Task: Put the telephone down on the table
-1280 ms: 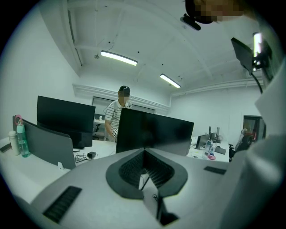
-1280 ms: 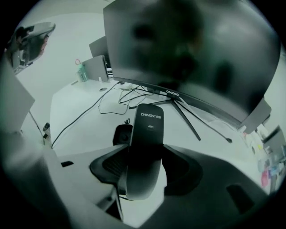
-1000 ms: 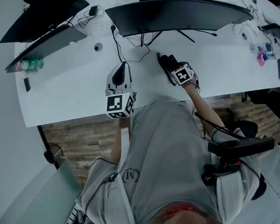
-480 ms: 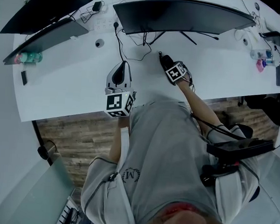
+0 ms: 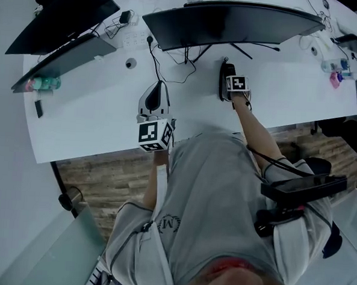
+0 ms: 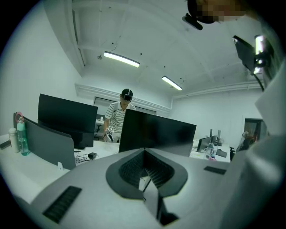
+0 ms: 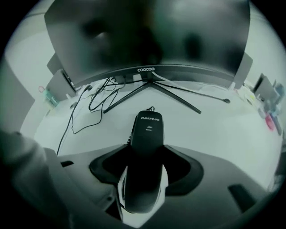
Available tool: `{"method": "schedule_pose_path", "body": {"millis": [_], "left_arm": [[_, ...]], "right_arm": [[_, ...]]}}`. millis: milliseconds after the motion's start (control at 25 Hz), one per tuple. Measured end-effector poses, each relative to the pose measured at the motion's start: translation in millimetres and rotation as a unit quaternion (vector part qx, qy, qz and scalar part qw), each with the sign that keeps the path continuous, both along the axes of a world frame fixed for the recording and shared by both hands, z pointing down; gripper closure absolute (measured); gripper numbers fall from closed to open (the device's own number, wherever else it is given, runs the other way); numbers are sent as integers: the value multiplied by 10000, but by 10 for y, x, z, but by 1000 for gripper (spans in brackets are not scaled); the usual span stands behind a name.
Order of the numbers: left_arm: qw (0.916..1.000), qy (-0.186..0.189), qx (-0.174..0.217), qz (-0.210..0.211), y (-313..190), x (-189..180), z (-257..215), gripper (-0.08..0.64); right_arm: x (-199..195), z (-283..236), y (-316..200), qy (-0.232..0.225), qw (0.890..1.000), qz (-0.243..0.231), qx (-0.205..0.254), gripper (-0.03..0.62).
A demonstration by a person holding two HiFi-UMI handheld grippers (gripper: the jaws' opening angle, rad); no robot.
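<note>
One black telephone [image 7: 147, 134] is pinched between the jaws of the right gripper [image 7: 145, 154]. Its long axis runs along them, and its far end juts past the tips toward the one monitor [image 7: 147, 36] ahead, over the table [image 7: 214, 129]. Of the two grippers, the left gripper [image 6: 144, 154] has its jaws pressed together.

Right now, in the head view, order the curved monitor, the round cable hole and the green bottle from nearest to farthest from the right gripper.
1. curved monitor, just beyond the right gripper
2. round cable hole, to its left
3. green bottle, far left edge
</note>
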State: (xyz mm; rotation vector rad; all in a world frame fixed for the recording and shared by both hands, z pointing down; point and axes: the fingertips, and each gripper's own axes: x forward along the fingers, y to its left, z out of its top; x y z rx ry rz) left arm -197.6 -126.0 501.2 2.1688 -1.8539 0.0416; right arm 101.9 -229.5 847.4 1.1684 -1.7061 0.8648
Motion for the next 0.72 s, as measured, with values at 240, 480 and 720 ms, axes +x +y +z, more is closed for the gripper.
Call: {"method": "schedule_pose_path", "body": {"millis": [240, 480, 720], "left_arm": [[9999, -64, 102, 59, -42, 15, -117, 555], [9991, -225, 366, -7, -96, -45, -349, 557], [9948, -507, 885, 3, -41, 14, -827, 557]], "right_arm": [[38, -340, -75, -415, 9982, -87, 425, 347], [-211, -1741, -364, -1166, 9700, -630, 2039, 347], [-303, -3792, -278, -1598, 8818, -985, 4326, 348]]}}
